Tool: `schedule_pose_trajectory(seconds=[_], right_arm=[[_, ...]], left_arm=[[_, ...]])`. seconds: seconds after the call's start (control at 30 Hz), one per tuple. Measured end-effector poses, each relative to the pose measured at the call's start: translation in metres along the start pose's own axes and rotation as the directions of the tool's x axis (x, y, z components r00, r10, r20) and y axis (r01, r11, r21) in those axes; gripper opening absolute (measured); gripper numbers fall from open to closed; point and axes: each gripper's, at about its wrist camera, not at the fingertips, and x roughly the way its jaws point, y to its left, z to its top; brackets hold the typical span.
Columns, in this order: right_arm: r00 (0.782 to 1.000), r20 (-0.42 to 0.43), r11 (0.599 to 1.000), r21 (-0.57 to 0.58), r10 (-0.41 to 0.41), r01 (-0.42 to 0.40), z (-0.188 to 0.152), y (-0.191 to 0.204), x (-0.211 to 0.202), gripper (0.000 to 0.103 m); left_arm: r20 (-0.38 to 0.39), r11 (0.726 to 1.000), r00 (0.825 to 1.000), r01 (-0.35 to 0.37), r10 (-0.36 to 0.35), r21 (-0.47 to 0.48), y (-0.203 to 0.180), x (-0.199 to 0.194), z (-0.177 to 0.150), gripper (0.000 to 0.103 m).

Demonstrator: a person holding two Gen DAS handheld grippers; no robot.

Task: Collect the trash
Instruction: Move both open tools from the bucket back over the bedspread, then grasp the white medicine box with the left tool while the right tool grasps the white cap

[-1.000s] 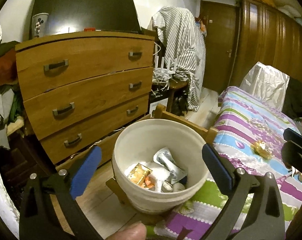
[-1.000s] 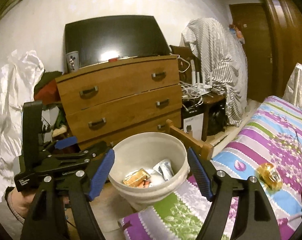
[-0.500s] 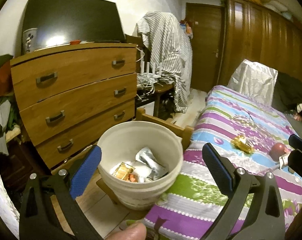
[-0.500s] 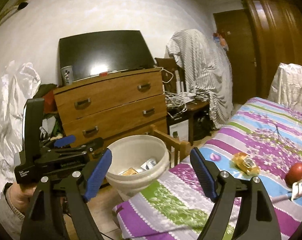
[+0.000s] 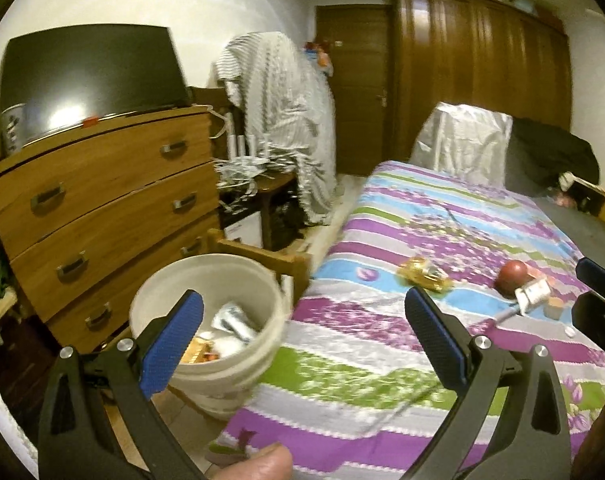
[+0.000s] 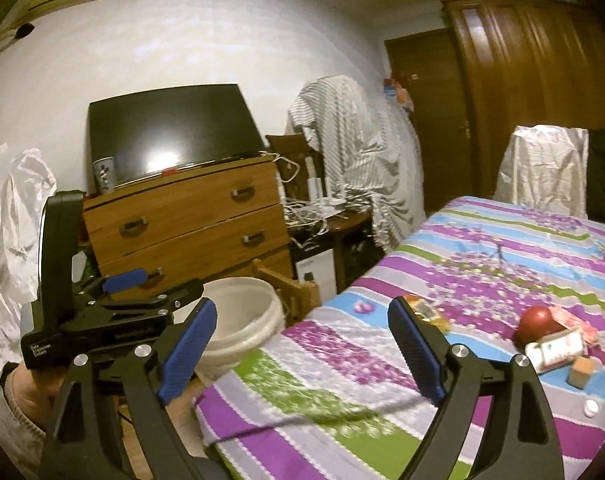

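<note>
Both grippers are empty — the left gripper (image 5: 302,330) gapes wide, the right gripper (image 6: 302,350) is opening. On the striped bed (image 6: 482,264) ahead lies a gold wrapper (image 5: 422,274); the white trash bucket (image 5: 238,356) stands beside the bed's foot.

Gold wrapper (image 5: 423,276) crumpled on striped bedspread (image 5: 402,344); white bucket (image 5: 258,344) (part-filled) alongside.

The bucket (image 5: 206,280) is white. The bed cover (image 5: 442,344) has purple, blue, green and white stripes. The wrapper (image 5: 422,274) is gold. The ball (image 5: 511,271) is red.
</note>
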Motion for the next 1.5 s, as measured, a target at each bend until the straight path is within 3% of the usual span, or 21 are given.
schedule_pose_trajectory(seconds=[0.17, 0.33, 0.47, 0.6, 0.67, 0.77, 0.87, 0.9, 0.97, 1.0, 1.03, 1.13, 1.2, 1.23, 1.37, 1.43, 1.47, 1.5], right_arm=[[0.994, -0.020, 0.994, 0.036, -0.104, 0.105, -0.024, -0.048, -0.031, 0.088], [0.963, -0.109, 0.962, 0.092, -0.247, 0.257, -0.070, -0.121, -0.057, 0.088], [0.928, -0.177, 0.922, 0.154, -0.329, 0.356, -0.109, -0.181, -0.078, 0.088], [0.902, -0.220, 0.884, 0.214, -0.371, 0.416, -0.141, -0.231, -0.096, 0.088], [0.895, -0.234, 0.867, 0.247, -0.380, 0.433, -0.154, -0.254, -0.102, 0.088], [0.895, -0.265, 0.876, 0.234, -0.360, 0.422, -0.164, -0.282, -0.096, 0.088], [0.894, -0.296, 0.892, 0.203, -0.338, 0.404, -0.164, -0.311, -0.081, 0.088], [0.890, -0.297, 0.889, 0.201, -0.345, 0.412, -0.162, -0.320, -0.078, 0.088], [0.890, -0.295, 0.880, 0.223, -0.348, 0.418, -0.161, -0.339, -0.074, 0.088], [0.892, -0.290, 0.875, 0.243, -0.346, 0.418, -0.164, -0.349, -0.073, 0.088], [0.895, -0.287, 0.872, 0.257, -0.341, 0.416, -0.164, -0.353, -0.073, 0.088], [0.903, -0.289, 0.865, 0.303, -0.318, 0.401, -0.171, -0.363, -0.070, 0.088], [0.910, -0.284, 0.865, 0.317, -0.304, 0.388, -0.172, -0.364, -0.071, 0.088], [0.913, -0.281, 0.864, 0.327, -0.297, 0.382, -0.173, -0.366, -0.071, 0.088], [0.919, -0.274, 0.853, 0.366, -0.283, 0.372, -0.177, -0.371, -0.073, 0.088], [0.921, -0.267, 0.851, 0.374, -0.284, 0.370, -0.178, -0.372, -0.073, 0.088], [0.922, -0.265, 0.851, 0.374, -0.284, 0.370, -0.178, -0.370, -0.074, 0.088], [0.922, -0.263, 0.852, 0.372, -0.284, 0.369, -0.178, -0.370, -0.074, 0.088]], left_arm=[[-0.040, 0.983, 0.988, 0.156, -0.152, 0.100, -0.051, 0.022, -0.002, 0.098], [-0.180, 0.925, 0.939, 0.326, -0.294, 0.195, -0.124, 0.070, -0.020, 0.098], [-0.298, 0.863, 0.888, 0.430, -0.351, 0.265, -0.191, 0.105, -0.044, 0.098], [-0.395, 0.784, 0.830, 0.528, -0.394, 0.326, -0.251, 0.135, -0.058, 0.097], [-0.417, 0.748, 0.817, 0.552, -0.397, 0.368, -0.284, 0.155, -0.057, 0.097], [-0.461, 0.694, 0.788, 0.596, -0.408, 0.405, -0.323, 0.182, -0.053, 0.097], [-0.473, 0.669, 0.785, 0.602, -0.399, 0.436, -0.352, 0.208, -0.047, 0.097], [-0.468, 0.663, 0.791, 0.598, -0.395, 0.450, -0.362, 0.217, -0.047, 0.097], [-0.483, 0.647, 0.785, 0.605, -0.389, 0.463, -0.374, 0.229, -0.048, 0.097], [-0.490, 0.636, 0.783, 0.609, -0.383, 0.474, -0.381, 0.234, -0.051, 0.097], [-0.505, 0.608, 0.779, 0.616, -0.373, 0.501, -0.391, 0.239, -0.057, 0.097], [-0.522, 0.574, 0.775, 0.622, -0.355, 0.533, -0.405, 0.248, -0.064, 0.095], [-0.545, 0.571, 0.756, 0.643, -0.363, 0.511, -0.411, 0.252, -0.066, 0.073], [-0.573, 0.583, 0.733, 0.661, -0.366, 0.472, -0.414, 0.256, -0.066, 0.058], [-0.591, 0.597, 0.699, 0.690, -0.402, 0.409, -0.409, 0.249, -0.064, 0.041], [-0.614, 0.604, 0.684, 0.697, -0.394, 0.387, -0.396, 0.239, -0.067, 0.040], [-0.635, 0.609, 0.669, 0.702, -0.386, 0.369, -0.388, 0.234, -0.069, 0.040], [-0.659, 0.610, 0.643, 0.717, -0.391, 0.338, -0.374, 0.227, -0.072, 0.040]])
